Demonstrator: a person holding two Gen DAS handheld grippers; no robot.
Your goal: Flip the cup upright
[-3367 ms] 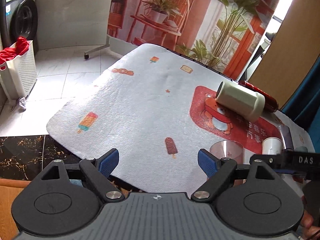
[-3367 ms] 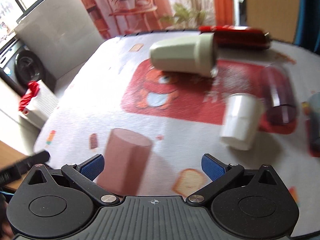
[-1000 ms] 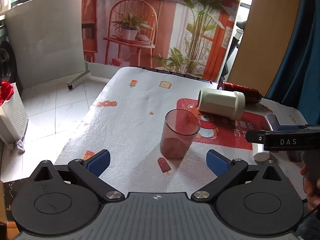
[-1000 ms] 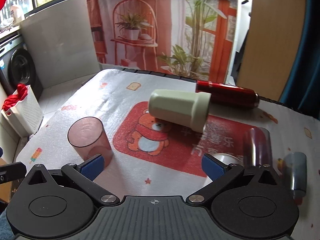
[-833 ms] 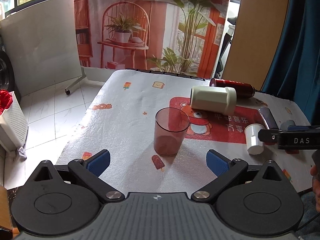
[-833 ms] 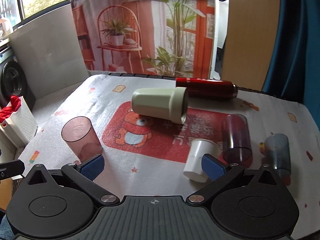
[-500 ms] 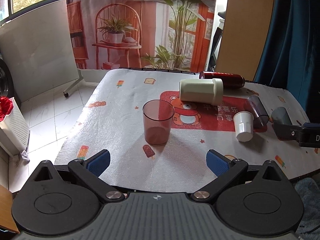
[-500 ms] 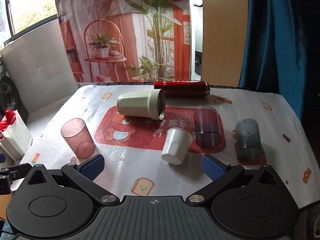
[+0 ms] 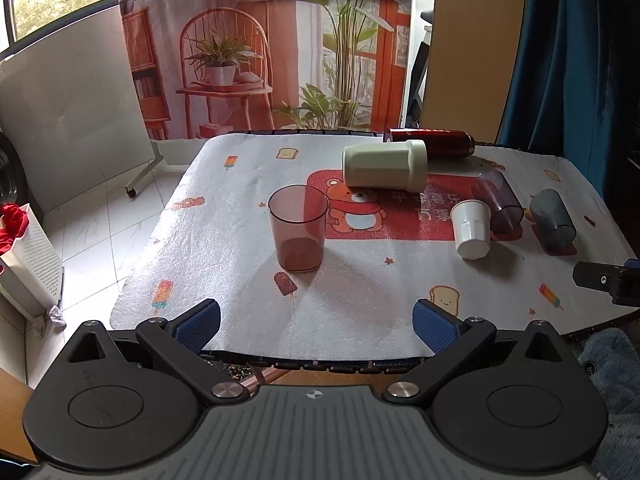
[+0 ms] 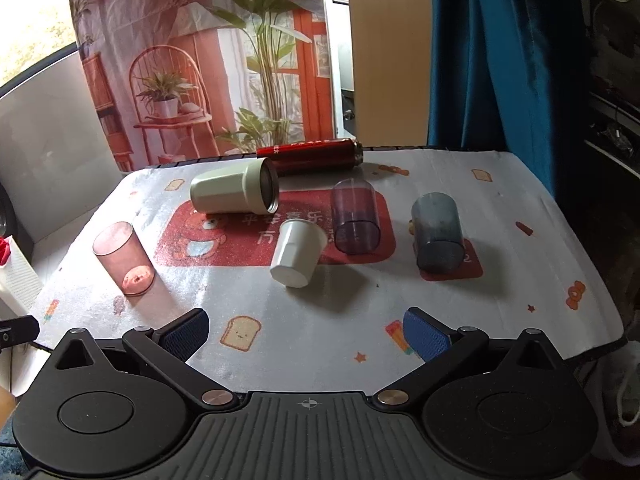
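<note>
Pink translucent cup [image 9: 297, 233] stands upright, mouth up, on the white printed mat [image 9: 224, 240], toward the table's left edge and well apart from the other vessels. It is a plain, slightly tapered tumbler, see-through, with a darker tinted base and nothing visible inside.

Both tools sit back at the near edge, holding nothing: the left gripper [image 9: 316, 317] has its jaws spread wide, and so does the right gripper [image 10: 307, 331].

To my eye the flip on this cup looks done, so the sensible thing is to keep both grippers clear of it and not brush its rim. The white paper cup [image 10: 296, 253], the purple tumbler [image 10: 355, 217], the grey tumbler [image 10: 438, 233] and the cream mug [image 10: 235, 191] lie on their sides.
</note>
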